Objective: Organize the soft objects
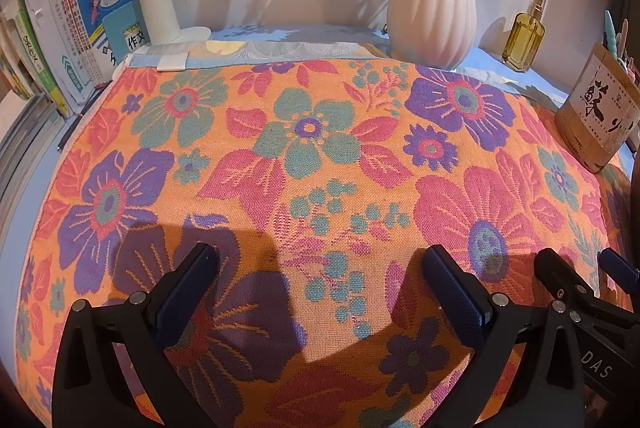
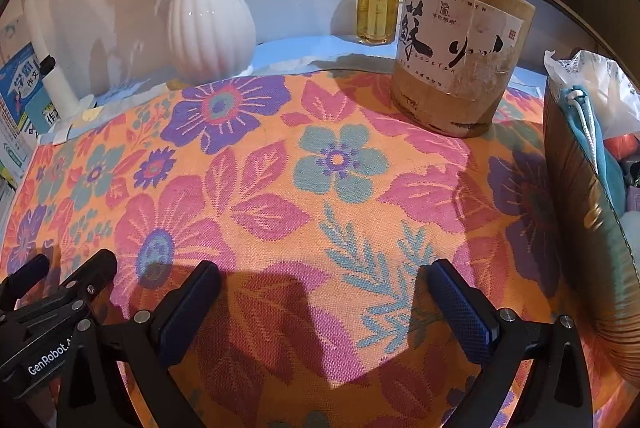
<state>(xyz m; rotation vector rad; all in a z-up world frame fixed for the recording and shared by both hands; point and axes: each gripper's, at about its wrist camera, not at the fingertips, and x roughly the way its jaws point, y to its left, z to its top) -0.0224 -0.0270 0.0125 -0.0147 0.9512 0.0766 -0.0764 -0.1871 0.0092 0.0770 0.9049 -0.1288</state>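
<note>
Left wrist view, nearest first: the left hand-held gripper (image 1: 320, 264) hovers low with its fingers spread wide and nothing between them, over the floral cloth (image 1: 312, 156) that lies flat across the worktop. Just to its right the right hand-held gripper (image 1: 580, 268) shows, side by side with it. Farther back stand a white vase (image 1: 434, 12), a yellow bottle (image 1: 523, 36) and a pen holder (image 1: 596, 108); only this view shows the row of books (image 1: 92, 16) at far left. From the right wrist, the right hand-held gripper (image 2: 322, 280) is likewise released and empty above the cloth (image 2: 280, 164), and a basket (image 2: 576, 212) of soft items appears at right.
</note>
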